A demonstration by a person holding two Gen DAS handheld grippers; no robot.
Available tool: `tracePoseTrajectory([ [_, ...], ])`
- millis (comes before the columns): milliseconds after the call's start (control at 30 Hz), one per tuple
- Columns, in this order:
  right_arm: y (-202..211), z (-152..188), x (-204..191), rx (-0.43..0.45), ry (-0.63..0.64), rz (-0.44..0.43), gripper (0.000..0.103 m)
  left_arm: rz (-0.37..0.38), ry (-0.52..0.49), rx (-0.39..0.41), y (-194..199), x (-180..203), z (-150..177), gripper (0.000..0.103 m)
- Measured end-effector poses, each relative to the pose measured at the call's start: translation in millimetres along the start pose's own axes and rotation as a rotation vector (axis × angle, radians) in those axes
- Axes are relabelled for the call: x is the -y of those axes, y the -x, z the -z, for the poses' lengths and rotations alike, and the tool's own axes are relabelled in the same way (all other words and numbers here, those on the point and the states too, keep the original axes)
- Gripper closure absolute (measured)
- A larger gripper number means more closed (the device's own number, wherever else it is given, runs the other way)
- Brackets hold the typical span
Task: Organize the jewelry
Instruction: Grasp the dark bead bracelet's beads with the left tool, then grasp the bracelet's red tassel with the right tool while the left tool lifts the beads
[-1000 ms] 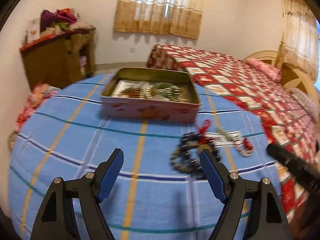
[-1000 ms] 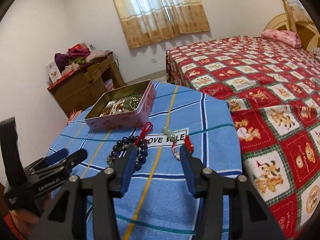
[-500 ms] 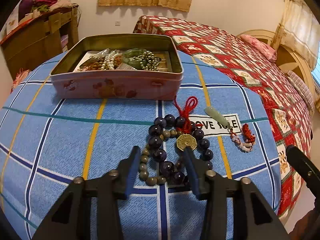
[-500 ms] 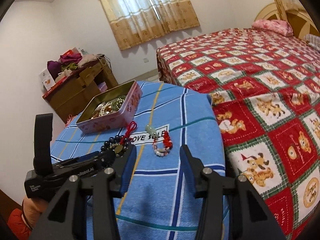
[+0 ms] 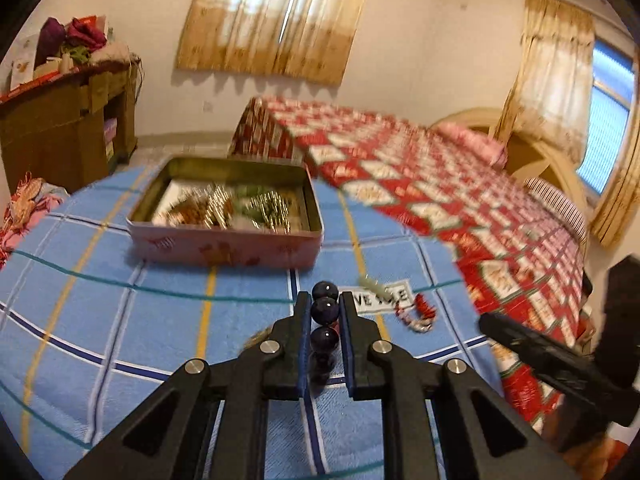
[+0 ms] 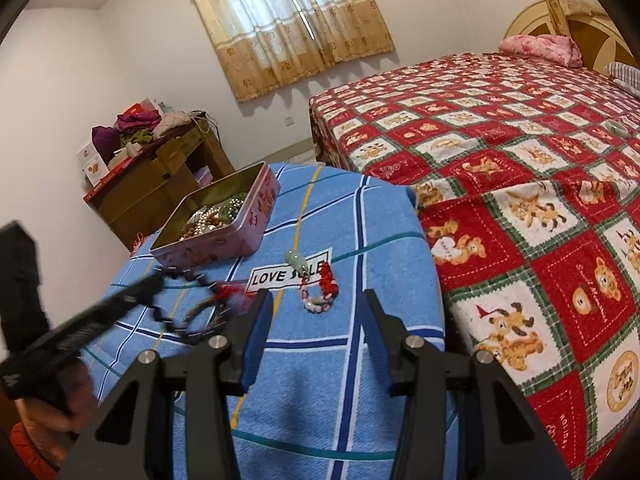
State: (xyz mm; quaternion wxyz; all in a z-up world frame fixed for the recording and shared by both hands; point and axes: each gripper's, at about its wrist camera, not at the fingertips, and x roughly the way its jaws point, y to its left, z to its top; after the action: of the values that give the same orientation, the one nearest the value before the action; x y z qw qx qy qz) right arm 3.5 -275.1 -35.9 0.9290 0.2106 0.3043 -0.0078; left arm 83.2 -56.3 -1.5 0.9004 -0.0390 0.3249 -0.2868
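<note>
While held: left claw (image 5: 325,314) has just closed on the dark beads (image 5: 325,310).
Tin (image 5: 224,246): on table (image 5: 100,320), ahead and slightly left of that claw.
Right claw (image 6: 318,346): half open, empty.
Red bracelet (image 6: 320,290): directly ahead of right claw, its nearer hand.

Counter (image 6: 340,400) covered with a blue cloth (image 5: 100,300), checked in white, navy, yellow and teal lines. Pink tin (image 5: 224,246), lid off, sits on the far part of the cloth; beads and strands heaped inside, blurred. Nearer, a white label (image 6: 276,276) printed with black lettering. A pale green pendant (image 6: 295,259) lies across the label; its red and white beaded cord (image 6: 320,292) coils just beside.
</note>
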Motion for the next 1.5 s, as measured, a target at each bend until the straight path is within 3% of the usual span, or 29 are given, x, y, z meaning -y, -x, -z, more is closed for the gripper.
tracePoseTrajectory([
  [133,-5.0,2.3,-8.6,-0.02,0.021,-0.014,0.055,0.017,0.009,0.057,26.5,-14.0,-2.6,0.09],
  [433,-10.0,9.3,-31.1,-0.049,0.07,-0.062,0.055,0.022,0.035,0.107,57.7,-39.1,4.5,0.09],
  [567,-12.7,12.4,-42.8,-0.062,0.104,-0.087,0.055,0.069,0.056,0.149,79.4,-43.4,1.7,0.09],
  [967,-54.9,32.4,-112.8,-0.259,0.206,-0.322,0.055,-0.037,0.069,0.175,96.7,-57.6,10.0,0.09],
  [1133,-91.7,50.0,-149.1,-0.387,0.312,-0.283,0.055,-0.045,0.087,0.192,103.7,-64.8,9.7,0.09],
  [1200,-96.4,53.1,-155.1,-0.383,0.35,-0.246,0.06,-0.051,0.091,0.195,104.2,-66.7,10.5,0.09],
  [1267,-100.4,55.0,-159.0,-0.405,0.395,-0.219,0.095,-0.062,0.088,0.193,103.4,-67.9,10.9,0.09],
  [1367,-93.5,48.0,-144.6,-0.391,0.326,-0.24,0.094,-0.07,0.095,0.191,102.9,-71.1,11.4,0.09],
  [1500,-61.8,26.7,-133.9,-0.271,0.309,-0.28,0.095,-0.055,0.117,0.201,104.5,-77.2,11.7,0.09],
])
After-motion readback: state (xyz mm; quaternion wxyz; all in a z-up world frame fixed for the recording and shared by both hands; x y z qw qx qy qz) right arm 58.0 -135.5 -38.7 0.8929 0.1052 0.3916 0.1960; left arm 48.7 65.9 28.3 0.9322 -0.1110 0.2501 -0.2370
